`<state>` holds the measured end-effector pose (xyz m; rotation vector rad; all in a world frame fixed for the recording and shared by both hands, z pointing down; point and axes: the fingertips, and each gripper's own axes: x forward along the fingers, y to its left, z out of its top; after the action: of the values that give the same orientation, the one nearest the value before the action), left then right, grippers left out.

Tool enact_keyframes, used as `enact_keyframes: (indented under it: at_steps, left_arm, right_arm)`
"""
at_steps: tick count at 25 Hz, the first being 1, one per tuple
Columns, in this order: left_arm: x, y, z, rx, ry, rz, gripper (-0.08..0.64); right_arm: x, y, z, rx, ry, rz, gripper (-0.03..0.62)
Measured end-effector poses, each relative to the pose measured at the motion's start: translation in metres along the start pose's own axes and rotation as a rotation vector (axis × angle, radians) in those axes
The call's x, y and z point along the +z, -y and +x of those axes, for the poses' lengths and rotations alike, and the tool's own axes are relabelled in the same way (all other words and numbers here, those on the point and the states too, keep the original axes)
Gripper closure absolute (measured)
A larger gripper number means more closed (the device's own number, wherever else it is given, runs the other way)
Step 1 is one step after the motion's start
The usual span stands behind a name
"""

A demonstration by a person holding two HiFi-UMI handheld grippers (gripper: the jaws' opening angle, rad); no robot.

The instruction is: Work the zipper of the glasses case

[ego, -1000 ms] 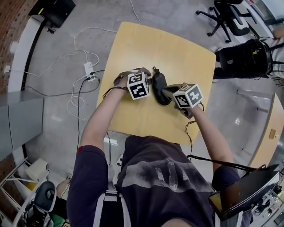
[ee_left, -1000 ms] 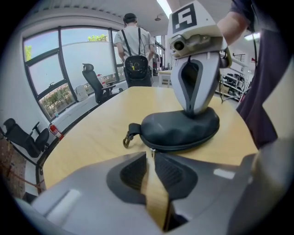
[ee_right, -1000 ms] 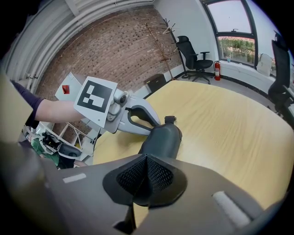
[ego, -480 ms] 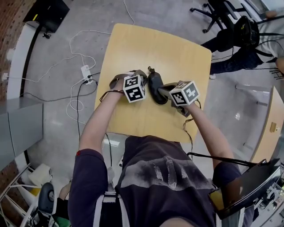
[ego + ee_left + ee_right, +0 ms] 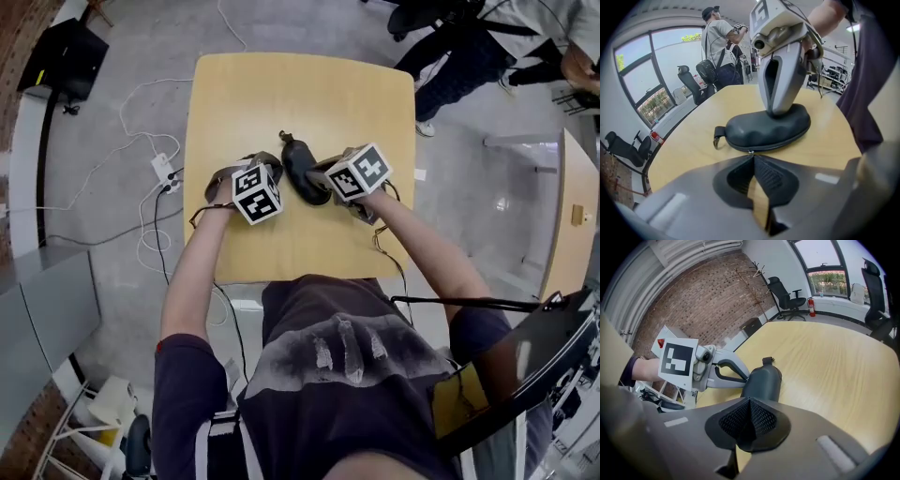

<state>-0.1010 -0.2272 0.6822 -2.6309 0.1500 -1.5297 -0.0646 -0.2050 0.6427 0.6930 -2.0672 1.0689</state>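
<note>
Desk: a pale wooden desk (image 5: 300, 94) with rounded corners stands on a grey floor (image 5: 112, 75).
Case: a dark grey, moulded glasses case (image 5: 298, 173) lies flat near the desk's centre, zipped along its rim.
Strap: a short black strap loop (image 5: 717, 137) with a metal ring hangs off the case's end, toward 11 o'clock in the head view.
Left tool: the left tool (image 5: 751, 158) sits at the case's 8 o'clock; its jaws are pressed together on the small silver zipper pull (image 5: 750, 152) at the case's near edge.
Right tool: the right tool (image 5: 750, 403) comes in from the case's 3 o'clock; its jaws are closed with nothing between them, and the tips bear down on the case's top.
</note>
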Motion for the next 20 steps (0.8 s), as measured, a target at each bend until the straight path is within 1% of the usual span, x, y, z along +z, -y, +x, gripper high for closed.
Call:
enact_keyframes:
  at_steps: [3, 9, 14, 20]
  left_arm:
    - [-0.005, 0.01, -0.005, -0.002, -0.017, -0.018, 0.56]
    - [0.016, 0.027, -0.007, -0.008, -0.022, -0.077, 0.558]
    - [0.026, 0.038, -0.011, -0.007, -0.013, -0.114, 0.558]
    - [0.034, 0.049, -0.017, -0.003, 0.002, -0.221, 0.558]
  right_arm:
    - [0.002, -0.003, 0.003, 0.014, 0.0, 0.014, 0.592]
    - [-0.005, 0.007, -0.013, 0.013, 0.009, 0.045, 0.592]
    - [-0.006, 0.011, -0.02, 0.005, 0.039, 0.072, 0.592]
    - [-0.004, 0.013, -0.024, 0.011, 0.039, 0.057, 0.591]
